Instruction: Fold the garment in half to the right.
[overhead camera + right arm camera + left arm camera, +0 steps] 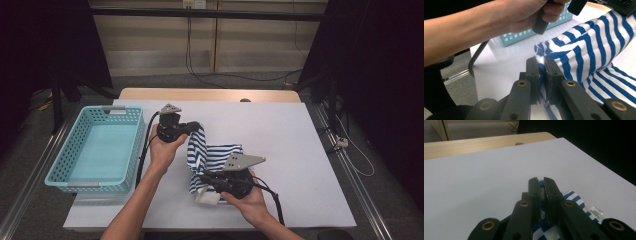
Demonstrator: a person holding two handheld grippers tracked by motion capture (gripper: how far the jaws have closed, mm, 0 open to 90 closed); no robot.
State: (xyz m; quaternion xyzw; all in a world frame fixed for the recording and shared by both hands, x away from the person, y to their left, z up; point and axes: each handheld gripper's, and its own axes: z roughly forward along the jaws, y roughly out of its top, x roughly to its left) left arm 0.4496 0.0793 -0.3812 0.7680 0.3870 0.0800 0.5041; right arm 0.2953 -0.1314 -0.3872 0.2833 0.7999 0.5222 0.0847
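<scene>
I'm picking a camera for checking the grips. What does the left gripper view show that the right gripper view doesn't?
Left gripper view: the left gripper shut on the striped cloth, its white label and the table's wooden edge. Right gripper view: the right gripper shut on the cloth, the teal basket and the person's left hand. Both: blue-and-white cloth pinched between black jaws over the white sheet.

Blue-and-white striped cloth (212,157), bunched, partly lifted off white tabletop

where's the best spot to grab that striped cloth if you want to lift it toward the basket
By its edges, as both tongs do: the left tongs pinch the far edge of the striped cloth, the right tongs the near one. Coming in level from the sides probably suits the thin hems; the basket lies left.
</scene>
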